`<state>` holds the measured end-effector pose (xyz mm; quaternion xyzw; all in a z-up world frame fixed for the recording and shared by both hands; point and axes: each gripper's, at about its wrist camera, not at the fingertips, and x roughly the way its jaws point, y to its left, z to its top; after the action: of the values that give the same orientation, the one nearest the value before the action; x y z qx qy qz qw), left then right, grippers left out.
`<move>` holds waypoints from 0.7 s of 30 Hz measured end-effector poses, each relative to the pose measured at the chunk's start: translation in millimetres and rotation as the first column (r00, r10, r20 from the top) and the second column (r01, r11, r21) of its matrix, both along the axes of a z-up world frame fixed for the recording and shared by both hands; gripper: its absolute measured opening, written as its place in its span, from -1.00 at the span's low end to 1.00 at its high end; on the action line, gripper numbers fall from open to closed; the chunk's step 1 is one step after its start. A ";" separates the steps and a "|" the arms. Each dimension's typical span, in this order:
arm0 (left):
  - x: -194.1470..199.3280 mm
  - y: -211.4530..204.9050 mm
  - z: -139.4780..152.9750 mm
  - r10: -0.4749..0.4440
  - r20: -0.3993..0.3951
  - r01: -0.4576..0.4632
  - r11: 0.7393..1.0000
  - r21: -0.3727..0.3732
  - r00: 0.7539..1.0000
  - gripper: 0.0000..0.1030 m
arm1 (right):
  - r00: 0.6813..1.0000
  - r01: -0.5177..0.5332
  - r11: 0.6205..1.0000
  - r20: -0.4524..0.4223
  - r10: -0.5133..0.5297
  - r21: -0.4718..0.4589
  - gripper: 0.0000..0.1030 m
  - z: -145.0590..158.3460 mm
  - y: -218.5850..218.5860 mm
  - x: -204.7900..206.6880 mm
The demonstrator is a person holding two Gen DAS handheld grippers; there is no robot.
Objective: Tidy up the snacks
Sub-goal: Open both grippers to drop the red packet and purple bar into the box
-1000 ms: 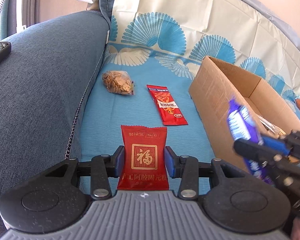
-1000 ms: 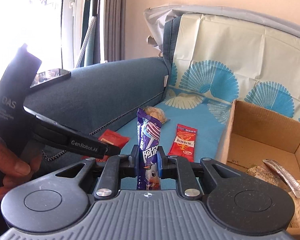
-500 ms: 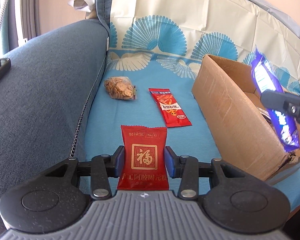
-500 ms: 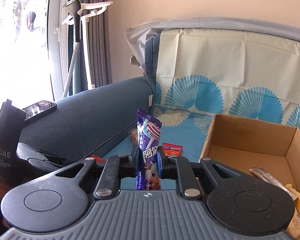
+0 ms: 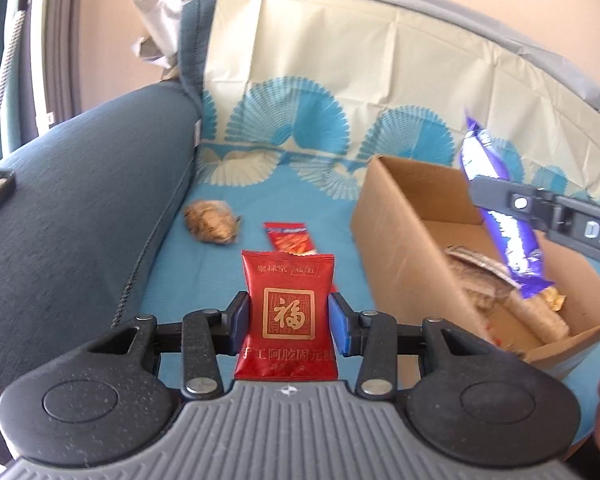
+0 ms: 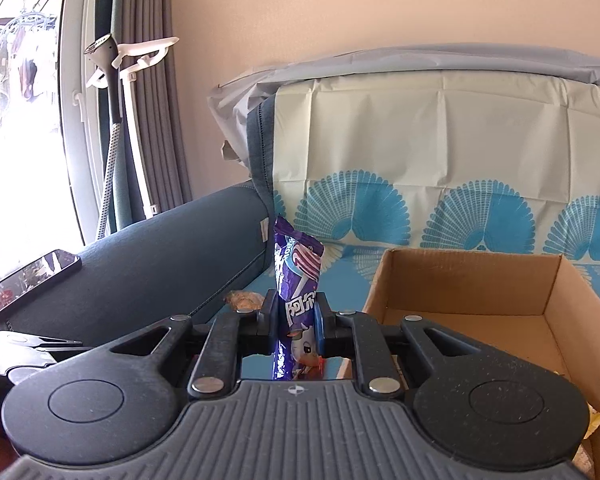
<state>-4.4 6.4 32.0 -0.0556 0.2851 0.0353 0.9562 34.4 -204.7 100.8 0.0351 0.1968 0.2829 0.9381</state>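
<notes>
Left gripper (image 5: 288,322) clamps red snack packet (image 5: 288,316) above sofa seat, short of cardboard box (image 5: 396,248). Right gripper (image 6: 298,320), closed on purple candy bar (image 6: 296,280), has swung from beside box to over its opening within the second; drop looks imminent. Box already holds several snacks. Farther back, red strip packet (image 5: 290,236) and clear cracker bag (image 5: 212,222) lie on blue cover, uncollected.

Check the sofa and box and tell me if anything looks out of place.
A phone lies on the sofa's armrest, not a snack and close to its edge. Two snacks remain loose on the blue cover: a clear bag of biscuits and a red packet. Nothing looks spilled or torn.
</notes>
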 end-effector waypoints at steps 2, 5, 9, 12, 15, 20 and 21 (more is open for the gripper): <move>3.5 -11.1 9.2 -0.020 0.018 0.020 1.000 -0.002 1.000 -0.10 | 1.000 0.027 1.000 -0.002 -0.027 0.012 -0.65 2.2 -6.8 4.5; 8.7 -28.7 23.0 -0.051 0.041 0.051 0.999 0.000 0.998 -0.10 | 0.997 0.080 0.996 -0.008 -0.080 0.032 -0.65 5.0 -20.5 13.5; 17.5 -52.1 40.0 -0.088 0.074 0.088 0.996 0.005 0.993 -0.10 | 0.986 0.167 0.984 -0.024 -0.166 0.055 -0.66 7.3 -42.7 26.8; 24.1 -68.9 52.7 -0.117 0.100 0.117 0.993 0.003 0.988 -0.10 | 0.973 0.228 0.970 -0.038 -0.226 0.079 -0.66 8.7 -60.4 36.1; 32.2 -85.9 65.7 -0.147 0.129 0.148 0.989 -0.002 0.981 -0.10 | 0.958 0.286 0.953 -0.039 -0.283 0.098 -0.66 10.6 -77.8 42.9; 44.9 -115.5 84.3 -0.199 0.171 0.204 0.979 -0.011 0.965 -0.10 | 0.927 0.376 0.918 -0.063 -0.371 0.124 -0.66 9.1 -107.7 51.1; 47.8 -121.4 86.8 -0.211 0.175 0.216 0.976 -0.011 0.962 -0.10 | 0.920 0.390 0.912 -0.070 -0.384 0.127 -0.66 8.0 -112.4 52.6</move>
<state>43.4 -115.0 118.8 -0.0419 0.2061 -0.0773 0.9746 87.1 -317.2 108.8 0.1445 0.1862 0.1035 0.9663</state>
